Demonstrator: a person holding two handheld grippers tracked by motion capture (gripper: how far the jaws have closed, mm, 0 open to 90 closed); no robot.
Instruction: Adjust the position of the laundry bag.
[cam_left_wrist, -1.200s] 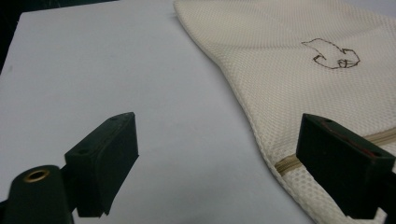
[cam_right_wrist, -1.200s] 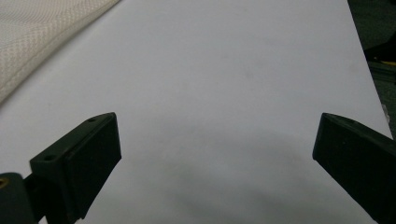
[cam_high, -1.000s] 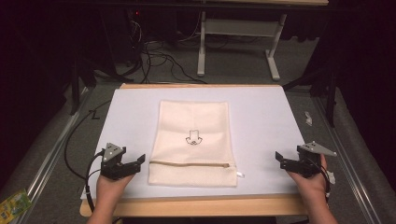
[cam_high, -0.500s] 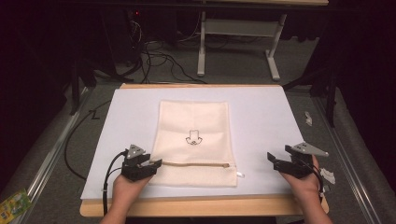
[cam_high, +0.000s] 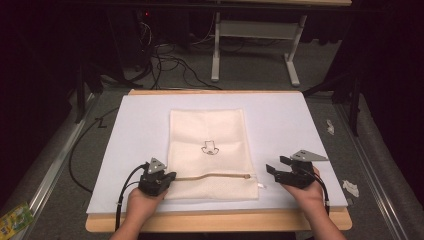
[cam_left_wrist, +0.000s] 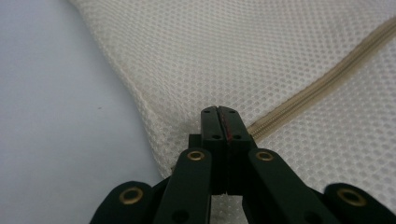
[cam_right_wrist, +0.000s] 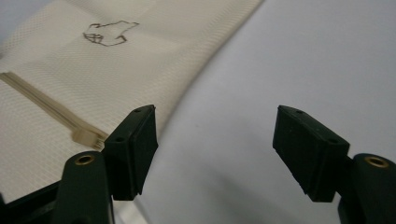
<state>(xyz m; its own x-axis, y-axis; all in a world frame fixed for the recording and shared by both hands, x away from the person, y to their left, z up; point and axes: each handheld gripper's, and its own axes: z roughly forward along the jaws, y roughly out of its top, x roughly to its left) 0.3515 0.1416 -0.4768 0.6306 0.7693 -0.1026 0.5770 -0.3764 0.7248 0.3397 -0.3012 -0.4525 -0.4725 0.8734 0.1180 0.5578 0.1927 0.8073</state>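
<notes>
Surroundings: dark room, cables and a metal stand on the floor beyond the counter (cam_high: 210, 222), which carries a pale sheet.
Work piece: cream mesh bag (cam_high: 210, 135) lies flat mid-sheet, small dark print at its centre, zipper (cam_high: 212, 175) running across its near end.
Left gripper (cam_left_wrist: 219, 114): jaws pressed together on the bag's edge at the zipper's left end; in the high view it sits at the bag's near-left corner (cam_high: 159, 179).
Right gripper (cam_right_wrist: 215, 133): jaws spread wide, holding nothing, hovering over bare sheet just right of the bag; the zipper's end lies beside its left jaw.
Step in hand (judgement): left pins the fabric so the right can take the zipper pull.
Risk one: pull is small and flat; jaws may close on mesh instead and snag it.
Risk two: the zipper already bows upward near the left pinch; a sideways tug could bunch the bag or drag it across the sheet.
Risk three: thin mesh may slip out of the left grip.
</notes>
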